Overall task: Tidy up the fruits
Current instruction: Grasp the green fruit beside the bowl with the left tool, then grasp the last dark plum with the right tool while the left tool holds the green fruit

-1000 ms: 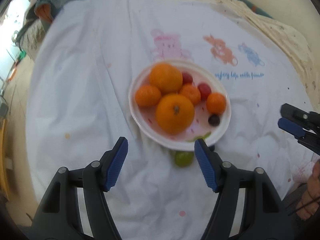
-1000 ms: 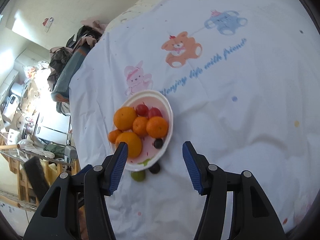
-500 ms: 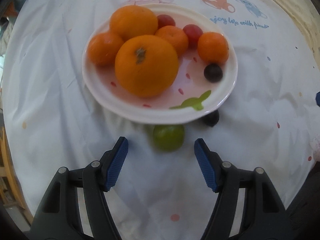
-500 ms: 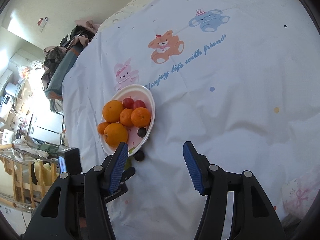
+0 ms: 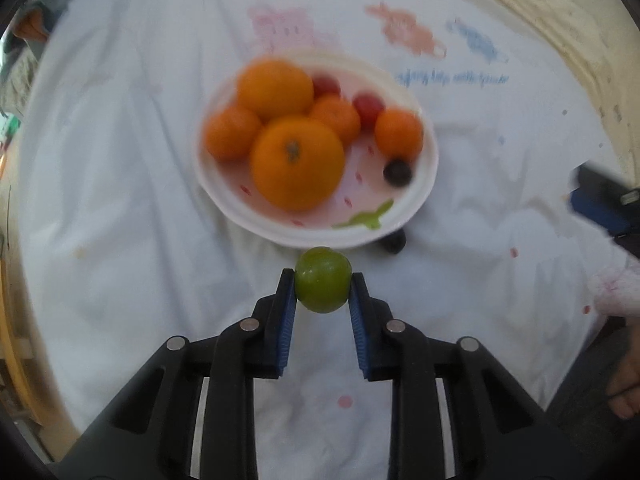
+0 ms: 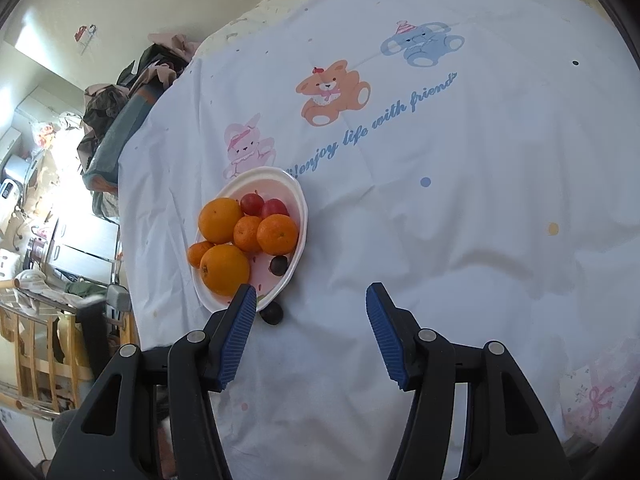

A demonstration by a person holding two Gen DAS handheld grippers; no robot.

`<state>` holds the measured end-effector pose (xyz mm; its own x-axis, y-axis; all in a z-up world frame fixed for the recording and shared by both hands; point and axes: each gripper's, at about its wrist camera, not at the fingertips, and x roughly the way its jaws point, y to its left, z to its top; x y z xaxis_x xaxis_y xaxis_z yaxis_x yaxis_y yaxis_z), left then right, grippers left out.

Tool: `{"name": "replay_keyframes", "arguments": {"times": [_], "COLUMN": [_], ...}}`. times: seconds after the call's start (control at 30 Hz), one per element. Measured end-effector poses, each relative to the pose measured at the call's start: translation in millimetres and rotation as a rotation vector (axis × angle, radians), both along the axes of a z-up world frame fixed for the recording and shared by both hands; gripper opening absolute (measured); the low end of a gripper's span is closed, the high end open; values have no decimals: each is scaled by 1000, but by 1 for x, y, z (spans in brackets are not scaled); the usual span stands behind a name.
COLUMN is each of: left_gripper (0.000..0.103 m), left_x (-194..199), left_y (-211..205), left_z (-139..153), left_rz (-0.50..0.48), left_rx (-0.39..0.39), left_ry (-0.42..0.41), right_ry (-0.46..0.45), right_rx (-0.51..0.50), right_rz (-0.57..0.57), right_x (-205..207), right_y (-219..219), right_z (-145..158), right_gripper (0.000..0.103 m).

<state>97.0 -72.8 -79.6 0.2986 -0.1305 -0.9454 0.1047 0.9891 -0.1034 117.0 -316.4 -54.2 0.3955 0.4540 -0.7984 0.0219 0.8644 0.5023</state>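
My left gripper (image 5: 323,280) is shut on a small green fruit (image 5: 323,279), held just in front of the near rim of a white plate (image 5: 424,196). The plate holds two big oranges (image 5: 298,162), several small oranges, two red fruits (image 5: 368,107) and a dark plum (image 5: 397,172). A second dark plum (image 5: 394,242) lies on the cloth by the plate's near rim. In the right wrist view the plate (image 6: 298,196) is at left centre and the loose plum (image 6: 272,313) sits beside my open, empty right gripper (image 6: 310,300).
A white cloth with printed bears and blue lettering (image 6: 376,128) covers the table. The table's left edge drops off to clutter: clothes (image 6: 120,92) and a wooden rack (image 6: 36,360). The right gripper (image 5: 604,208) shows at the right edge of the left wrist view.
My left gripper closed on the green fruit and lifted it off the cloth. The right gripper moved slightly closer to the plate and stayed open.
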Motion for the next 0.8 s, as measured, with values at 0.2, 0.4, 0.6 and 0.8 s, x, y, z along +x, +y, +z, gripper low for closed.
{"name": "replay_keyframes", "arguments": {"times": [0.2,0.4,0.6,0.8], "left_gripper": [22,22,22,22], "left_x": [-13,-24,-29,-25], "left_y": [30,54,75,89], "left_z": [53,67,64,58], "left_rz": [39,95,165,210], "left_rx": [-3,-10,-33,-62], "left_ry": [-97,-125,-134,-111], "right_ry": [33,82,121,109], "right_rx": [-20,-42,-114,-200], "right_rz": [44,106,203,317], "right_x": [3,6,3,4], "right_y": [17,37,68,99], "right_z": [-14,-32,-50,-64], "right_gripper": [61,61,61,61]}}
